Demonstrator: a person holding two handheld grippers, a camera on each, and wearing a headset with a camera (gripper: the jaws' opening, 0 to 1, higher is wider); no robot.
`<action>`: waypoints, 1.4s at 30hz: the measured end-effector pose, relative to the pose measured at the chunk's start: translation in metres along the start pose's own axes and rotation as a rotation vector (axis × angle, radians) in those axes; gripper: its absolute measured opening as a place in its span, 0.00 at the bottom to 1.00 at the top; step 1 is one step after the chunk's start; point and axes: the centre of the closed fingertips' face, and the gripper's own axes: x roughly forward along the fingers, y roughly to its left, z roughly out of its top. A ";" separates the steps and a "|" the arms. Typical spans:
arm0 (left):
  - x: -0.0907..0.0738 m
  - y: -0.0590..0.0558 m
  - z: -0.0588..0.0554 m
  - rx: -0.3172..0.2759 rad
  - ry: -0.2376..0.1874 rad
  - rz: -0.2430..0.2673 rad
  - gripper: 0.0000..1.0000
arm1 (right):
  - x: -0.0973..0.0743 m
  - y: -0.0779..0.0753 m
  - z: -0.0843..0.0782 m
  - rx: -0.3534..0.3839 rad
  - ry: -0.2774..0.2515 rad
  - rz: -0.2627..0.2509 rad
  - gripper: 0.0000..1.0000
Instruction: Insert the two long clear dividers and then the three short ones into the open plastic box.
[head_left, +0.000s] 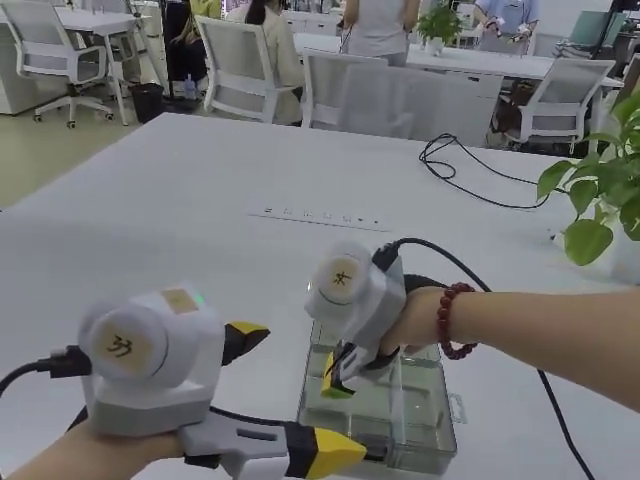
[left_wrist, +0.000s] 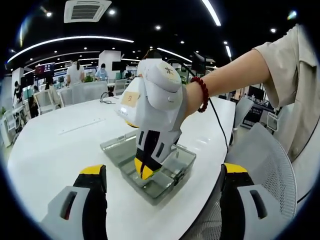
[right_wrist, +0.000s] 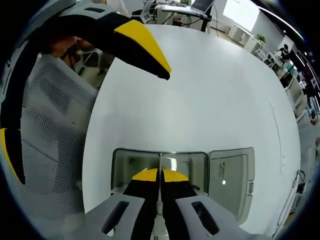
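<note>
- Progress: insertion is under way, by judgement. One thin clear divider stands edge-on across the plastic box. How many pieces are already seated cannot be told, clear against clear, so most of the five are unconfirmed.
- Left gripper: the jaws are spread wide and carry nothing. It is held over the white table, just beside the box.
- Box: open, near the table's front edge, with its lid folded out flat to one side.
- Right gripper: the tips point down inside the box, and the jaws are closed to a sliver on the divider's upper edge. Whether it is a long or a short piece cannot be told.
- Head view: gives both grippers and the box's place on the table. The right gripper's body hides where its tips meet the work.
- Left gripper view: shows the right gripper side-on as it dips into the box, which gives its tilt and depth.
- Right gripper view: looks straight down the jaws, so the divider line and the lid read clearly.
</note>
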 end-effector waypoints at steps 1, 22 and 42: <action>0.000 0.000 0.000 0.000 0.000 0.001 0.97 | 0.000 0.000 -0.001 -0.001 0.007 0.003 0.02; 0.000 0.002 0.001 -0.010 0.003 0.027 0.97 | -0.004 -0.002 -0.003 0.065 -0.019 -0.023 0.06; -0.002 -0.007 0.001 -0.013 0.001 0.030 0.98 | -0.061 0.018 -0.004 0.188 -0.203 -0.042 0.33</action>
